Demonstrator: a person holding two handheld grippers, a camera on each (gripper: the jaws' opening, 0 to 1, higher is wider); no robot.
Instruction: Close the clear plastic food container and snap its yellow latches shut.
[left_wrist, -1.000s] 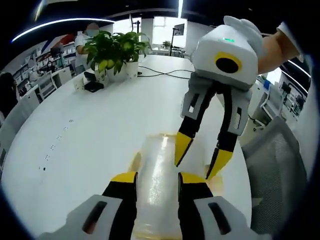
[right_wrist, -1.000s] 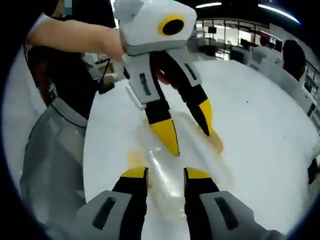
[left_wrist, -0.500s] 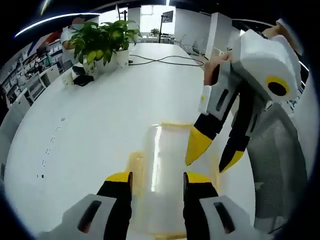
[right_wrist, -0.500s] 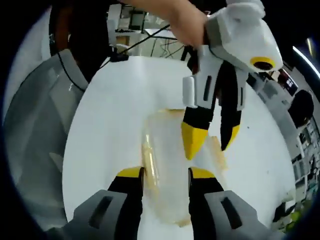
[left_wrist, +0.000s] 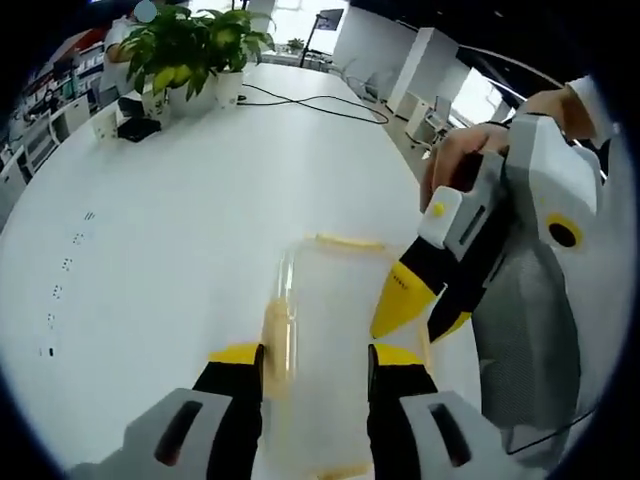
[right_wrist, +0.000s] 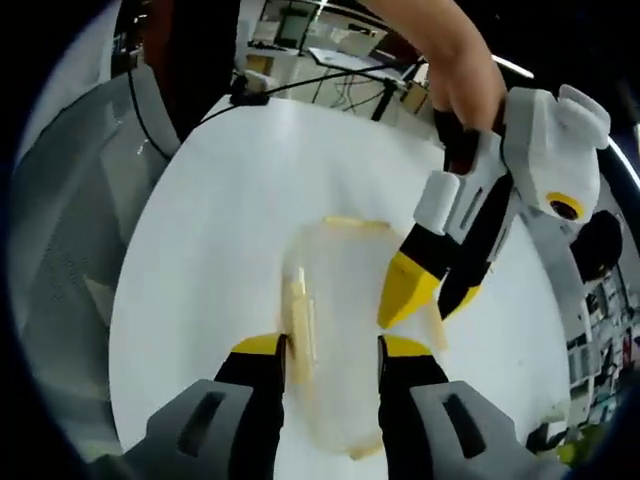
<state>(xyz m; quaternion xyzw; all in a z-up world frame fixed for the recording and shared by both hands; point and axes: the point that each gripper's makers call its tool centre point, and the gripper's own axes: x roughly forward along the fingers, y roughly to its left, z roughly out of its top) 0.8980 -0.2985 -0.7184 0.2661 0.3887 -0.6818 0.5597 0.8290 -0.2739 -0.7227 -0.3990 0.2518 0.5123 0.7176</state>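
the clear plastic food container (left_wrist: 335, 330) lay on the white table (left_wrist: 170, 220), close to the table edge beside the grey mesh chair (left_wrist: 525, 340). its lid appeared to be down on the body. yellow latches showed along the sides: one on the long side at view-left (left_wrist: 275, 335), one on the far short end (left_wrist: 350, 241). whether any had snapped home i could not tell.

the left gripper (left_wrist: 310, 352) hung over the near end of the container, jaws apart and holding nothing, one tip to each side of the lid; contact unclear. the right gripper (left_wrist: 420, 305) came in from the chair side, jaws parted, empty, tips at the container's right edge. in the right gripper view the right gripper (right_wrist: 330, 348) likewise straddled the container (right_wrist: 340, 320), with the left gripper (right_wrist: 430, 290) at its far side latch (right_wrist: 437, 318).

risks, as judged: the container was light and sat on a slick table near the edge, so a sideways press on a latch could skid it toward the chair. an uneven press could pop the lid up at the opposite side. a tip could slip off the thin latch.

a potted plant (left_wrist: 185, 50) and a black cable (left_wrist: 310, 100) sat at the far end, well apart.
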